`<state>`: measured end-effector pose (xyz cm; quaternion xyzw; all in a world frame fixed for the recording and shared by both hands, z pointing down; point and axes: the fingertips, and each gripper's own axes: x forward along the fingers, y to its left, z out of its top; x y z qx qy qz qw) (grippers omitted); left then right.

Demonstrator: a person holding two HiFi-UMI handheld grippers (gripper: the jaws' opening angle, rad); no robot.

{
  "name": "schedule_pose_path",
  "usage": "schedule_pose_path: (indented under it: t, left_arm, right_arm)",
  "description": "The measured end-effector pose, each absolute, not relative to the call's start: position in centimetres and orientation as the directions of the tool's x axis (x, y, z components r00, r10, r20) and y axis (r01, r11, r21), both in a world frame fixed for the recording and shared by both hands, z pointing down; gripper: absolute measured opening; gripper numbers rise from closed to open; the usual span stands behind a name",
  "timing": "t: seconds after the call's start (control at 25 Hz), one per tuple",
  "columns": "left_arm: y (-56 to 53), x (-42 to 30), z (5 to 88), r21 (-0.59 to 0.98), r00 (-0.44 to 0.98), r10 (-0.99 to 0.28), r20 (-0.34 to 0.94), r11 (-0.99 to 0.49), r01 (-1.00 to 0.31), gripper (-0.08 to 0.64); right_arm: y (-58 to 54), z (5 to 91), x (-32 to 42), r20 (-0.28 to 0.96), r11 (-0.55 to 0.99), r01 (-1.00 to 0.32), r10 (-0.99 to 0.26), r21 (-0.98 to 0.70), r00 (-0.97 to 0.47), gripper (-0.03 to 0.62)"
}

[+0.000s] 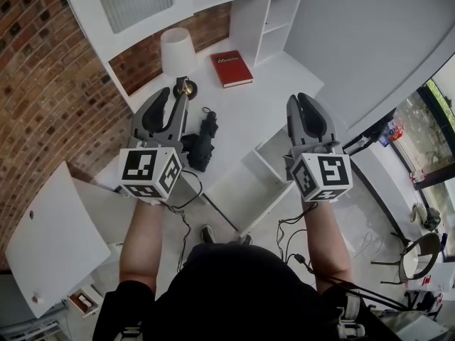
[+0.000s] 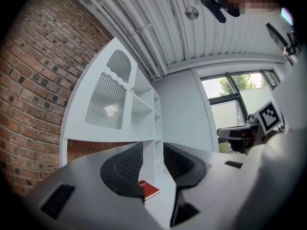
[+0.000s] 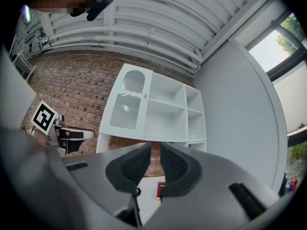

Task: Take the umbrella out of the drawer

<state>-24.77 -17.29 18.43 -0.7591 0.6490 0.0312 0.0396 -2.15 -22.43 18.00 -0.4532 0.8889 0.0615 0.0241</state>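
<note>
One open drawer [image 1: 238, 190] | umbrella [image 1: 205, 144] on desktop [image 1: 249, 112], apparently outside it

- The white table [image 1: 277, 84] stands against a brick wall [image 1: 43, 84], under a white shelf unit [image 1: 274, 13].
- 1 lamp [image 1: 178, 55] with a white shade stands near the table's back edge.
- 1 red book [image 1: 231, 68] lies flat just right of the lamp.
- 1 folded black umbrella [image 1: 202, 142] lies nearer the front edge, apart from both.
</note>
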Motion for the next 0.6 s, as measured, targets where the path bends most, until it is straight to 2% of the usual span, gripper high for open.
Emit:
schedule_pose_path:
  t: [0.6]
  left_arm:
    - [-19.0,-26.1,18.9,-0.015,0.17,-0.981,-0.089,-0.17,-0.985,0.13]
  right_arm:
    - [-23.6,18.2,-3.3,-0.096,0.563,-0.823,-0.817,0.08,-0.568,0.037]
